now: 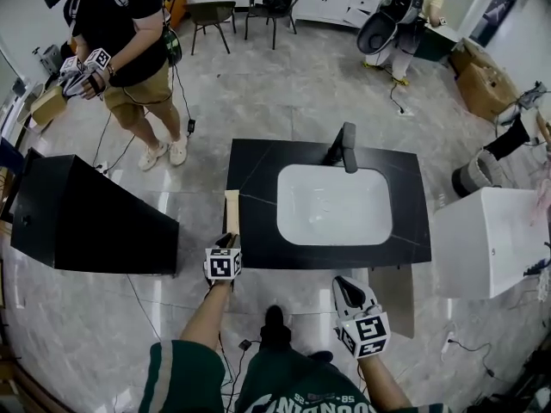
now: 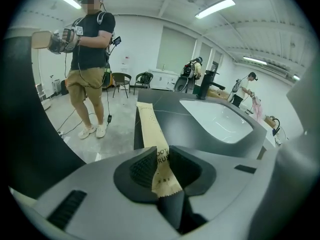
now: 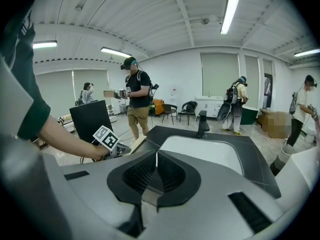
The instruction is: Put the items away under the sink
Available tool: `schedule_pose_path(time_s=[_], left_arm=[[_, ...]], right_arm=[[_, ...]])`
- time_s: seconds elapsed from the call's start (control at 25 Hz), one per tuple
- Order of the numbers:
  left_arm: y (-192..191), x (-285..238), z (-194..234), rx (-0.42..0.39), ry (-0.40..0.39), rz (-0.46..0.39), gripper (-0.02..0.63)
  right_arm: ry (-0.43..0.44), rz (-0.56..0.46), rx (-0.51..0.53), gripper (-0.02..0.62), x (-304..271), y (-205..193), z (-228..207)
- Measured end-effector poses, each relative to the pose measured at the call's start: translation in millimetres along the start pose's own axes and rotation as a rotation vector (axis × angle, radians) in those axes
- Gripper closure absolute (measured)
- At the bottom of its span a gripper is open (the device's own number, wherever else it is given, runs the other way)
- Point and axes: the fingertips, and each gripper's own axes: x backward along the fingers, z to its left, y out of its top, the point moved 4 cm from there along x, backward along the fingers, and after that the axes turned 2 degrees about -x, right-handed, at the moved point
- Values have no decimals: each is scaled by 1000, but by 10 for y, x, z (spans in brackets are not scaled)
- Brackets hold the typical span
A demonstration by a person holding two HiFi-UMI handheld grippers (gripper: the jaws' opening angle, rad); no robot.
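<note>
A long tan paper toothbrush packet (image 1: 232,209) lies along the left edge of the black vanity top (image 1: 258,166), beside the white basin (image 1: 334,205). My left gripper (image 1: 228,241) is at the packet's near end. In the left gripper view the packet (image 2: 149,126) runs between the open jaws (image 2: 162,165), whose pads cover its edges; I see no squeeze on it. My right gripper (image 1: 344,284) hovers in front of the vanity's front edge. Its pads (image 3: 145,171) meet with nothing between them. It faces the basin (image 3: 210,151) and my left gripper's marker cube (image 3: 106,138).
A black faucet (image 1: 346,147) stands behind the basin. A grey panel (image 1: 392,295) juts out below the vanity's front right. A black cabinet (image 1: 86,218) stands to the left and a white unit (image 1: 491,239) to the right. A person (image 1: 129,50) with grippers stands at back left.
</note>
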Motion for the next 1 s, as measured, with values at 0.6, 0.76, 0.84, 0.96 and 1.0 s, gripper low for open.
schedule_pose_path(time_s=[0.6,0.76,0.84,0.96,1.0], left_arm=[[92,131,-327,-81,13,-76,592],[72,291,-578,-94,-10,-85,594],[11,399,-765,-105,-27,-80,592],[-82,582,-1065,-123,-44,-82,594],[-111,644,-1171,-125,-50,-86,594]], right_arm=[[-4,1,-40,552,196,-287,3],[3,-14,-44,552,392,-361,24],[7,-26,-46,552,542,-403,18],[14,-44,-46,552,797,-470,3],[17,-51,-44,552,887,-499,-4]])
